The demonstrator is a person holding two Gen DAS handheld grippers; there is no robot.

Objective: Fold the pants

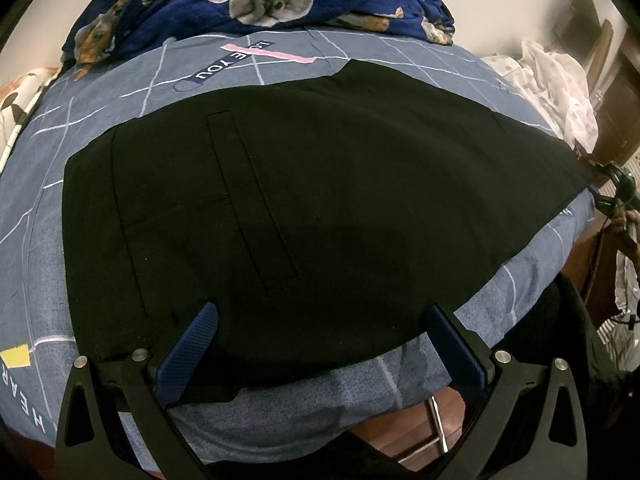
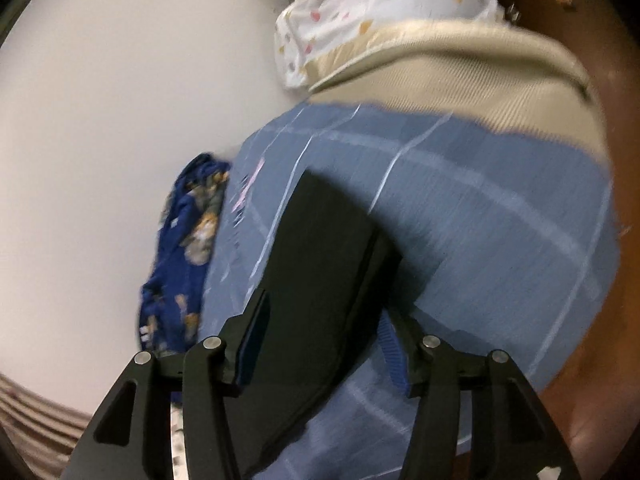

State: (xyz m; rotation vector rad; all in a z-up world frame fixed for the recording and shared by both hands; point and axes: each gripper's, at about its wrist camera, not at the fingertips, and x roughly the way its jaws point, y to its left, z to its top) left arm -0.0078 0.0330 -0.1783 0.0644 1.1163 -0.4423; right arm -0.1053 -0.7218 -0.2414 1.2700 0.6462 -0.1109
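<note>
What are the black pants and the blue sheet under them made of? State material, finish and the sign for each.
Black pants: probably a smooth woven suiting fabric, matte; they lie flat with crisp stitched pocket seams and no sheen.
Blue sheet: probably cotton weave, matte and slightly heathered, printed with white grid lines and lettering.

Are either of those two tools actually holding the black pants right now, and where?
Neither. The left tool and the right tool both stand open over the pants, pads apart.
</note>
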